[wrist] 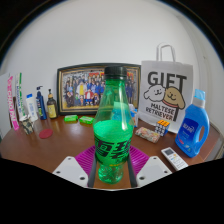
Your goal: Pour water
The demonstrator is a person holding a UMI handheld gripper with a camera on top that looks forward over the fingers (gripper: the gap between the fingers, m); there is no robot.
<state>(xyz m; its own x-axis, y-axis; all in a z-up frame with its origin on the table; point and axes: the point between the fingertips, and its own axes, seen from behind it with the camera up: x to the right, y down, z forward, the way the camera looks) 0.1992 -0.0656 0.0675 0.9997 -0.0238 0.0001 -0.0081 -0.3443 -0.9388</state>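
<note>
A green plastic bottle [113,125] with a dark cap stands upright between my fingers and fills the middle of the gripper view. My gripper [112,170] is shut on its lower body, with the pink pads [88,158] against both sides. The bottle's base sits level with the fingertips, in front of the wooden table [40,150]. Clear liquid shows in its lower half. I cannot pick out a cup or other vessel for the water from here.
Against the wall stands a framed group photo [84,88]. A white gift bag [165,95] and a blue detergent bottle [193,125] are to the right, with a remote control [173,156] lying near them. Several tubes and small bottles [25,105] crowd the left side.
</note>
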